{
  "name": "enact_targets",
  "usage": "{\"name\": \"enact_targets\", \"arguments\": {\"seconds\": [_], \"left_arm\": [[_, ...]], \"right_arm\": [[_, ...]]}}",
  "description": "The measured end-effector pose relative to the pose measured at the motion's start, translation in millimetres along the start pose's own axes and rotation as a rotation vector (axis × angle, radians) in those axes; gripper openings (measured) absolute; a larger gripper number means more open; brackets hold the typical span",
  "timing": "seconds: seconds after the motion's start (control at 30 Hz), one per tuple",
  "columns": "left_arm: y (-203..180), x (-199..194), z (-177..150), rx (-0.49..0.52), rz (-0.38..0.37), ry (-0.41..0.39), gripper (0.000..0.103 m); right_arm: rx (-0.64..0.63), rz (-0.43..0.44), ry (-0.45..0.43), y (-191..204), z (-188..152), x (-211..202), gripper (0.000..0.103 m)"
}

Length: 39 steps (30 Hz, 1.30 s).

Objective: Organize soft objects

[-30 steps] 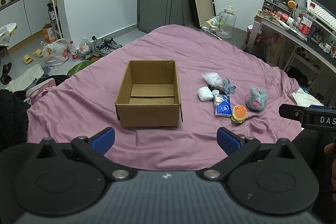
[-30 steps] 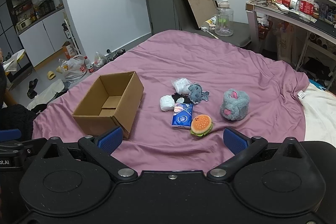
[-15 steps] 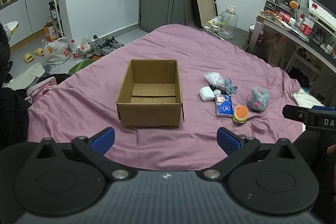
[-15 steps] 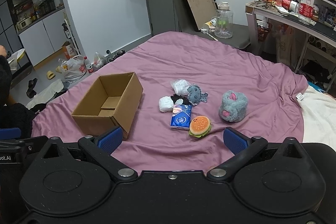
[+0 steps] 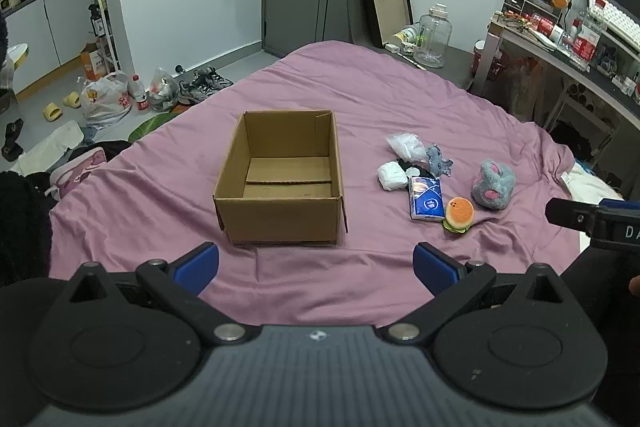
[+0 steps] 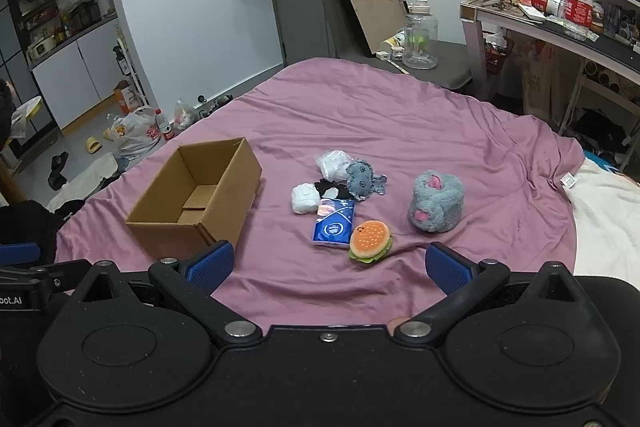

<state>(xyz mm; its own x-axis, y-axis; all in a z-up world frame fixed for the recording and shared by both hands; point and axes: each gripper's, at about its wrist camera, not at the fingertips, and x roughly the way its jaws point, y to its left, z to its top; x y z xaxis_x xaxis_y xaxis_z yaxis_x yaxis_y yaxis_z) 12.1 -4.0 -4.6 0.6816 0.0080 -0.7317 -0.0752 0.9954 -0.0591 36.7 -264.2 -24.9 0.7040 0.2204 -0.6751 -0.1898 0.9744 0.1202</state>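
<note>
Purple bedding (image 5: 400, 99) covered the whole bed in front of me, and on it the cardboard box (image 5: 280, 183) sat empty with its mouth up, its long axis running away from my left gripper (image 5: 316, 267), whose jaws were spread wide with nothing between them. My right gripper (image 6: 328, 265) was equally splayed and empty, hovering short of the pile that lay just to the right of the box. Biggest in that pile was the grey plush (image 6: 436, 203), standing a little apart on the far right with its pink patches turned up and toward me. Next came the blue tissue pack (image 6: 333, 223), lying flat with its long axis pointing away from me toward the small grey toy (image 6: 362, 177), the clear bag (image 6: 332, 163), the white bundle (image 6: 304, 199) and a black scrap I could not identify. Smallest up front was the burger toy (image 6: 370, 239), touching the near right corner of the tissue pack. Nothing was in the box yet, I judged. My worry was the crowding: closing on the burger could drag the pack along, and a squashy toy pinched off-centre might slip out over the box wall or nudge the light box across the sheet.
</note>
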Motion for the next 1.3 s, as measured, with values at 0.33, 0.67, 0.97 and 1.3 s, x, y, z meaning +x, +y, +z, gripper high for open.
{"name": "enact_targets", "arguments": {"seconds": [0.33,0.67,0.97,1.3], "left_arm": [[-19,19,8,0.026,0.021,0.017,0.102],[-42,48,19,0.030,0.018,0.003,0.102],[-53,87,28,-0.001,-0.002,0.045,0.100],[-73,138,44,-0.032,-0.051,0.075,0.099]], "right_arm": [[0.041,0.039,-0.002,-30,4,16,0.103],[0.128,0.057,0.060,-61,5,55,0.103],[0.223,0.093,0.123,-78,8,97,0.098],[0.336,0.115,0.210,-99,15,157,0.086]]}}
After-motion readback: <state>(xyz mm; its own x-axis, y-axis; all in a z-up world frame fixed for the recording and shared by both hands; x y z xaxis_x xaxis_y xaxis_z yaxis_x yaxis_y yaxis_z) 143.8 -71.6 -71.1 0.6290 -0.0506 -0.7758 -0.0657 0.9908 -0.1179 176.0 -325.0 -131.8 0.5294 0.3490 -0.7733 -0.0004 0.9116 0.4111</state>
